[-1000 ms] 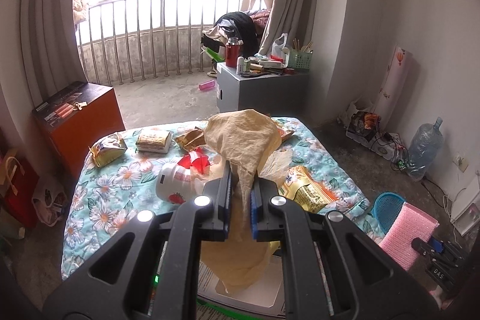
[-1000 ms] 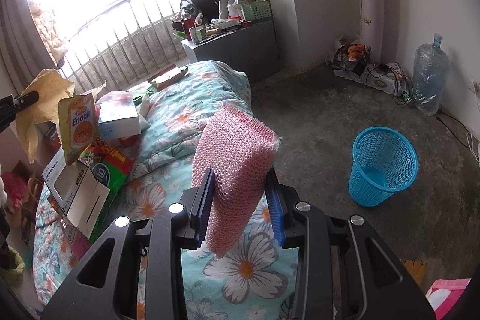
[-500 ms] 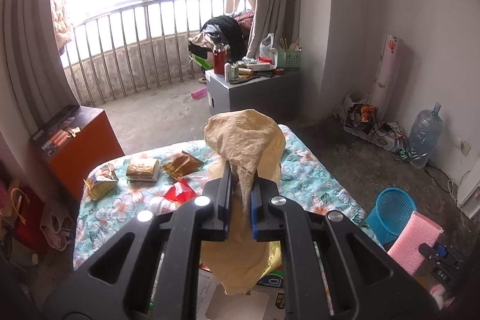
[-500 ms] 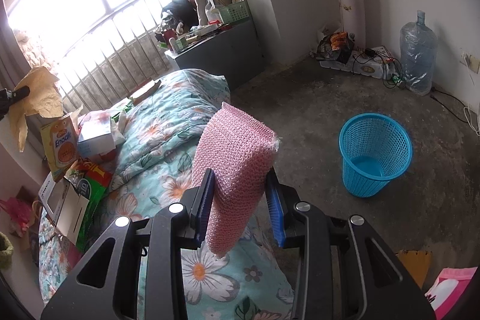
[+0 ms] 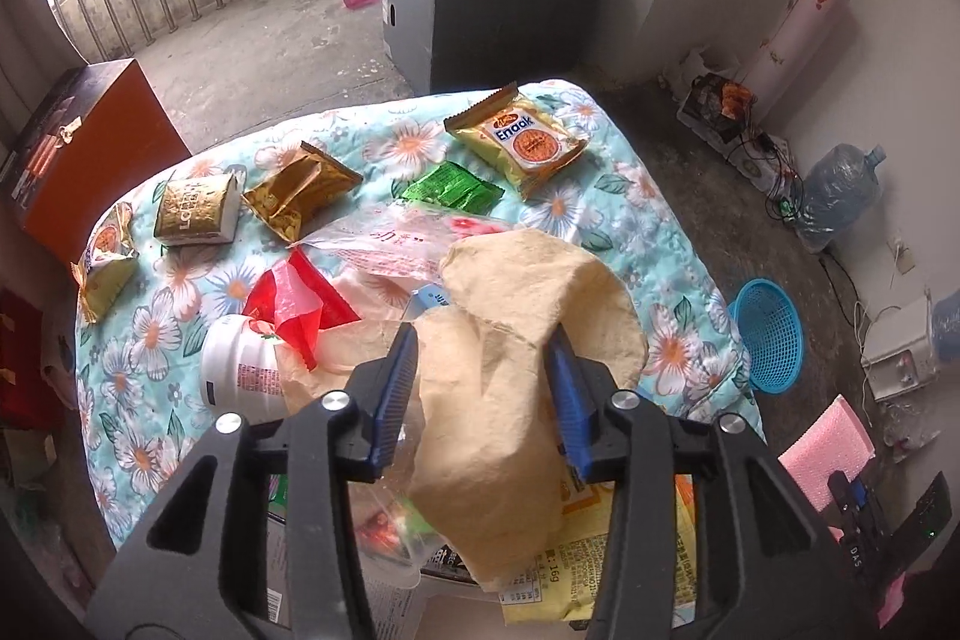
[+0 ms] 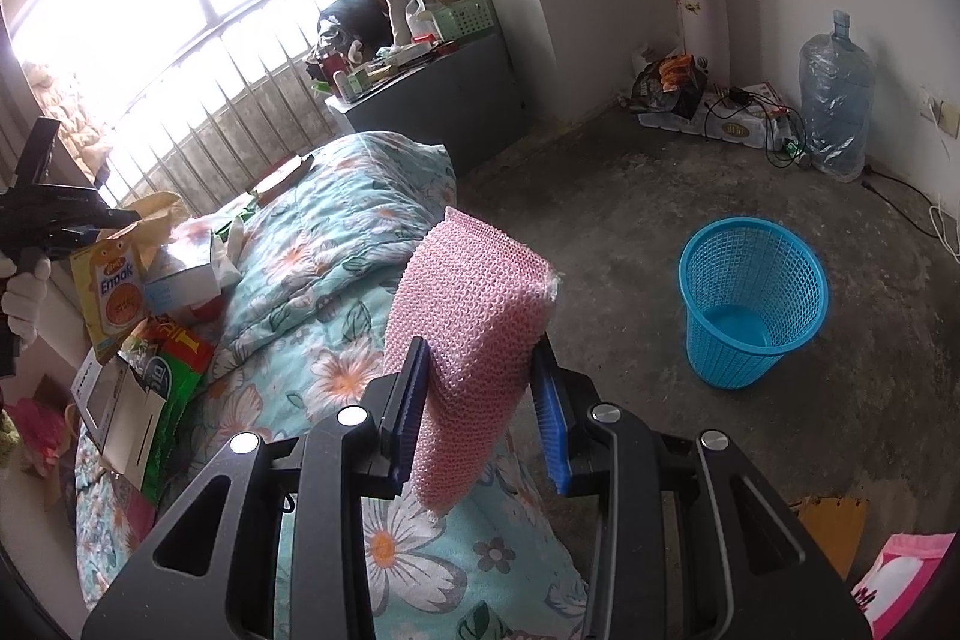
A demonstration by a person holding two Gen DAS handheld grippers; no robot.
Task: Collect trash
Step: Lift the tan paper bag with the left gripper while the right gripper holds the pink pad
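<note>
**Left jaws letting go of tan paper; right still-life on pink foam**

The left gripper [image 5: 483, 388] points steeply down over the floral quilt [image 5: 558, 208], its jaws opening, with the crumpled tan paper [image 5: 510, 370] still standing between the blue pads. The right-hand pad seems to touch the sheet, the left-hand one looks clear of it; I judge the paper is no longer truly pinched. It is light, limp and creased, so it will sag and slip; best taken at a bunched fold, not a loose edge.

Around it on the quilt: a red plastic scrap [image 5: 294, 298] at 10 o'clock over a white tub [image 5: 240, 370], a clear printed bag [image 5: 390, 244] at 11, a green sachet [image 5: 453, 187] at 12, and the yellow Enaak packet [image 5: 522, 145] beyond. These are slick foil and film, light, easiest nipped at a sealed seam.

The right gripper [image 6: 483, 412] is closed onto a pink foam mesh sheet [image 6: 468, 316], which is soft, springy and featherweight, gripped low across its width. The blue basket [image 6: 753, 301] stands on the concrete floor at 2 o'clock, well apart, and looks empty.
</note>
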